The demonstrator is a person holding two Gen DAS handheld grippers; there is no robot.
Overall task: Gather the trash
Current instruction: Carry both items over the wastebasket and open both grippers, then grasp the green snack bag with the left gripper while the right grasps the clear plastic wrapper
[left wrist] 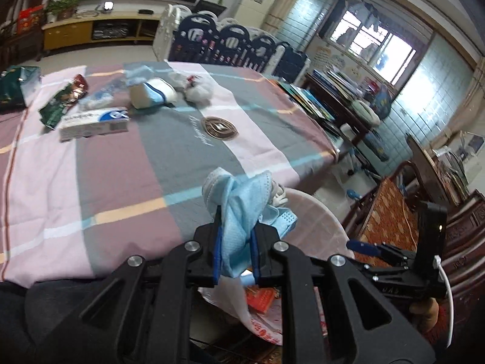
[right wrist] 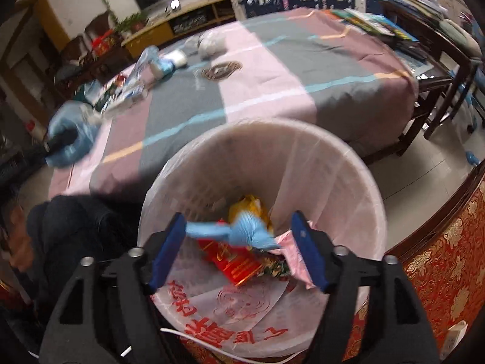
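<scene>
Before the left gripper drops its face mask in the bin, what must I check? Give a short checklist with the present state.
1. Left gripper shut on blue face mask: ok.
2. Mask above trash bin opening: cannot tell; it appears near the rim.
3. Bin liner open: ok.
4. Right gripper open, holding nothing: ok.
5. Right gripper out of the drop path: not ok; it hangs over the bin.
6. Table trash left, e.g. white box: not ok.

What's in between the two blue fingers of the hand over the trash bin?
In the right wrist view, a crumpled blue mask sits between the open right gripper's fingers, over the trash bin. Whether it touches them is unclear.
</scene>
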